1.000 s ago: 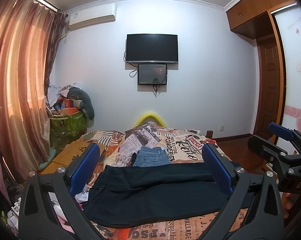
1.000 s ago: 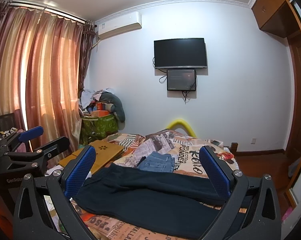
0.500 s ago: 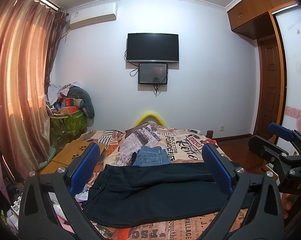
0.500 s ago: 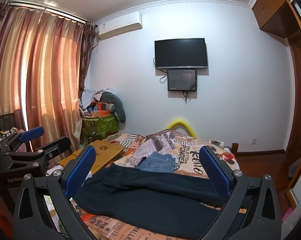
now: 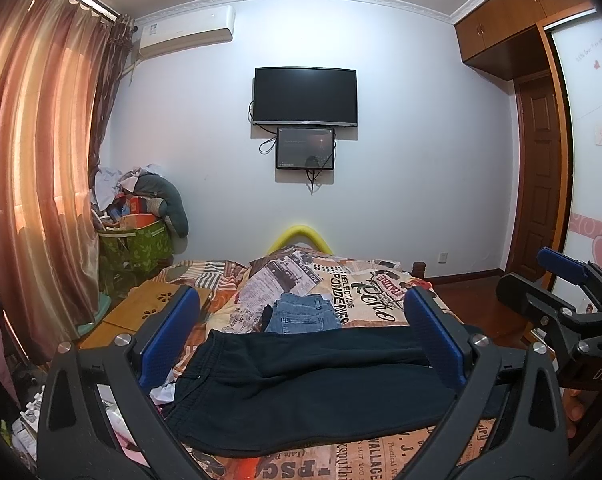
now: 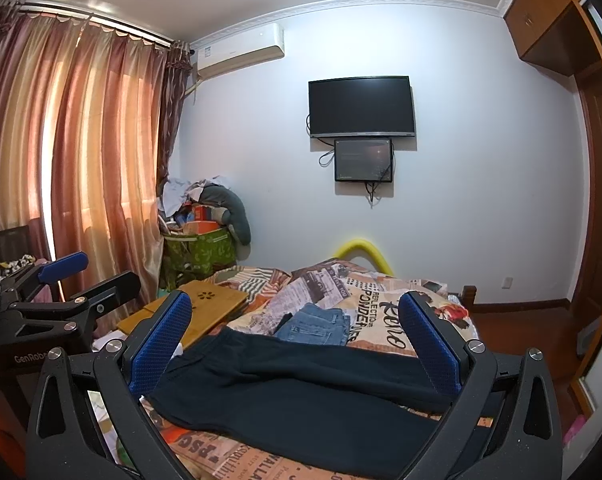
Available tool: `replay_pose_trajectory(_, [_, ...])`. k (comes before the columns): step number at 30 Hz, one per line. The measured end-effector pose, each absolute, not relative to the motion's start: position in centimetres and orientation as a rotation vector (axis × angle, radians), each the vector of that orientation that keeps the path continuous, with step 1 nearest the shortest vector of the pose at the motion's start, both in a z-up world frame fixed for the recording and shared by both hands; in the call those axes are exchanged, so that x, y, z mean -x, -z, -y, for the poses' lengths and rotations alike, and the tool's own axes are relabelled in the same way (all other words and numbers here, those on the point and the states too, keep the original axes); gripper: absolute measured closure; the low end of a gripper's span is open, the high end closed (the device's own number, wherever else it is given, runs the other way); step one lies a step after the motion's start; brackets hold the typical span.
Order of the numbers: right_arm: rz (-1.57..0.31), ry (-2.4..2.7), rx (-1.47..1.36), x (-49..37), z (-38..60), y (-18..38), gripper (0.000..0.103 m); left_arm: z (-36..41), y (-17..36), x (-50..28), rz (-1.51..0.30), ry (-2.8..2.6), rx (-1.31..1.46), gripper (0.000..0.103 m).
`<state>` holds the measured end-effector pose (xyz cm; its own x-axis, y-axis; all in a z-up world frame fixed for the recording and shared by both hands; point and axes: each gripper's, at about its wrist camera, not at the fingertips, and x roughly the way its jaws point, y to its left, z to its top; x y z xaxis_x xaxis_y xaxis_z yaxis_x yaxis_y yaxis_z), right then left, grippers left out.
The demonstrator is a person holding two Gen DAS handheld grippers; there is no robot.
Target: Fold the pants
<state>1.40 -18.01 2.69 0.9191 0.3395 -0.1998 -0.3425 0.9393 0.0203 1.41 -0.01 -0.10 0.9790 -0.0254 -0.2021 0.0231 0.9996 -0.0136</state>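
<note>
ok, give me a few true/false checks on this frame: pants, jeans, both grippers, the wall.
1. The dark pants lie spread across the bed. True.
2. The left gripper is clamped on the pants. False: its jaws stand wide open above them, holding nothing.
3. Folded jeans lie beyond the pants on the bed. True.
4. The right gripper holds the jeans. False: it is open and empty.
5. The TV on the wall shows a bright picture. False: its screen is dark.
</note>
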Motion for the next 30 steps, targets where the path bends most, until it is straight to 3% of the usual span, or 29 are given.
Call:
replay_pose_trajectory(18, [-0.218, -0.351, 0.015, -2.0, 18.0, -2.4, 0.0, -0.2, 0.8, -2.2, -0.209, 0.023, 0.005, 0.0])
replay_pose_trajectory(30, [-0.337, -0.263, -0.014, -7.6, 21.1, 0.7, 0.0, -2.8, 3.3, -9.3, -0.315, 0.013, 0.057, 0.0])
